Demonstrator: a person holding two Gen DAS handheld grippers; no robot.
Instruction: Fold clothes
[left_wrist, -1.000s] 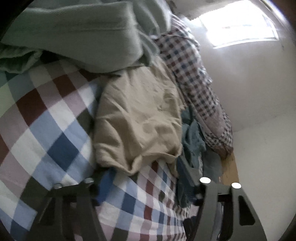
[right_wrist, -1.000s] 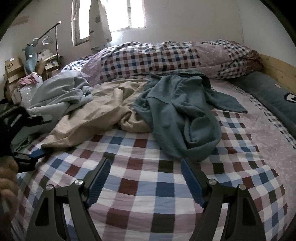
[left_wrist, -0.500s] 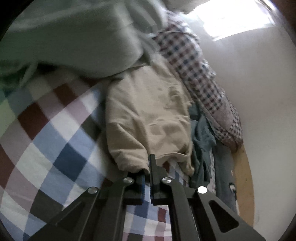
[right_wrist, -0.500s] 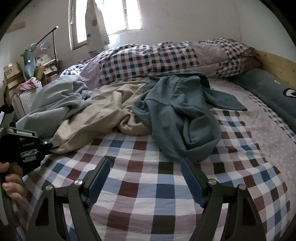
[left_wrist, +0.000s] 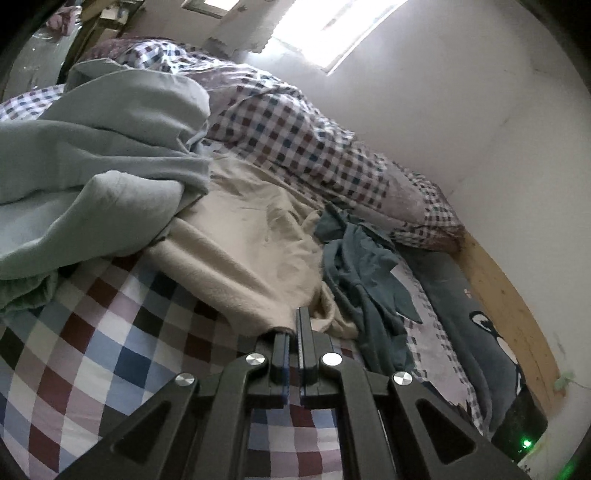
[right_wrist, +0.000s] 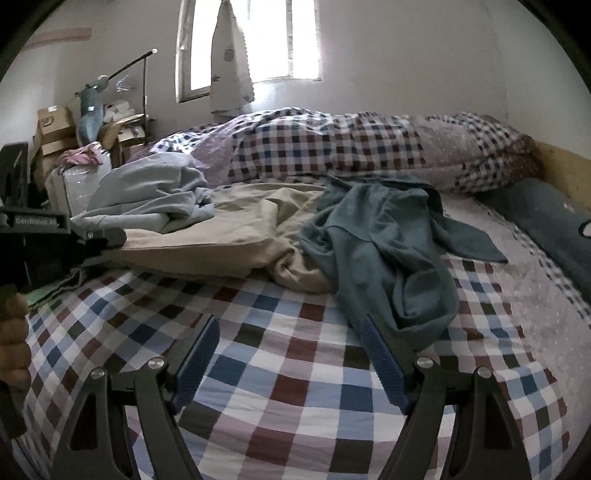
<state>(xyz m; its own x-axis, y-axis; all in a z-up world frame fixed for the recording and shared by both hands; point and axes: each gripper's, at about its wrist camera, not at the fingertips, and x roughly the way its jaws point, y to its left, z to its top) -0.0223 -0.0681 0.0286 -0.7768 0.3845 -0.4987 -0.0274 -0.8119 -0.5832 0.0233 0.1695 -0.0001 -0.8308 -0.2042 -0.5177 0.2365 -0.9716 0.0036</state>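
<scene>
A beige garment (left_wrist: 240, 251) lies crumpled across the checked bed sheet (left_wrist: 110, 350). My left gripper (left_wrist: 297, 323) is shut on its near edge, and that edge is raised off the sheet. The right wrist view shows the same left gripper (right_wrist: 109, 236) at the far left pinching the beige garment (right_wrist: 221, 229), with a hand (right_wrist: 11, 332) on its handle. A teal garment (right_wrist: 380, 251) overlaps the beige one's right side. A pale blue-grey garment (right_wrist: 147, 195) is heaped on its left. My right gripper (right_wrist: 291, 332) stands open over the sheet, nothing between its fingers.
A rolled checked duvet (right_wrist: 332, 147) runs along the back of the bed under the window (right_wrist: 284, 40). A dark pillow (right_wrist: 554, 221) lies by the wooden headboard (right_wrist: 565, 166) at right. Cardboard boxes (right_wrist: 55, 129) and clutter stand beside the bed at left.
The left jaws went from open to shut on the beige garment's edge. That gripper then rose and rolled, lifting the edge. The right gripper stayed open and shifted only slightly.
</scene>
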